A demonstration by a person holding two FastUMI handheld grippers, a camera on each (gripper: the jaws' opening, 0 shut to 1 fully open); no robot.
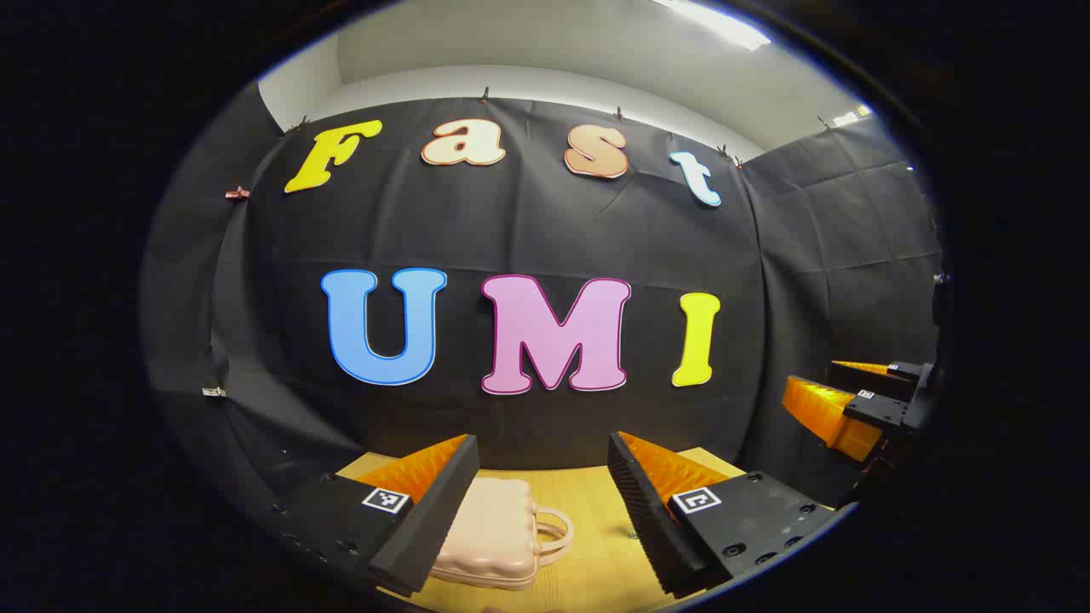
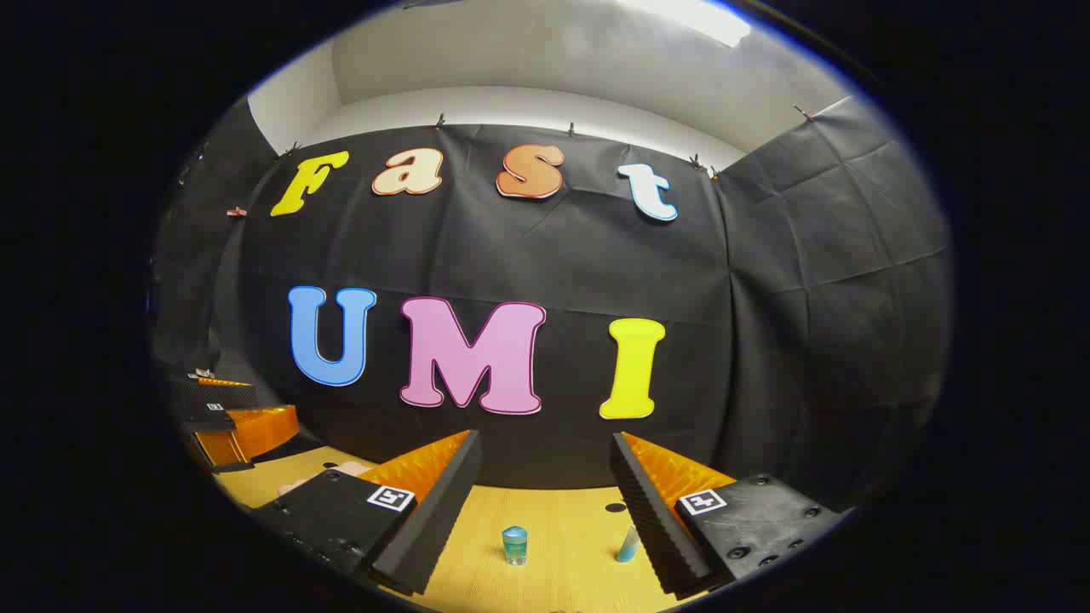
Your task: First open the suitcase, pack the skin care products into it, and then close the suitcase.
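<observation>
1. Left tongs (image 1: 541, 502) hung wide open, empty, above the surface (image 1: 596, 562); the closed case (image 1: 494, 532) lay flat between its fingers, lined up for opening.
2. Right tongs (image 2: 545, 507) were wide open too, empty, facing the jar (image 2: 514, 545) and tube (image 2: 628, 543), likely staged for packing.

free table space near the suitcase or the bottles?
Bare wood right of the pink suitcase, toward its handle. Bare strip between the small blue jar and the blue tube, and behind both toward the cloth wall. Nowhere looks crowded.
</observation>
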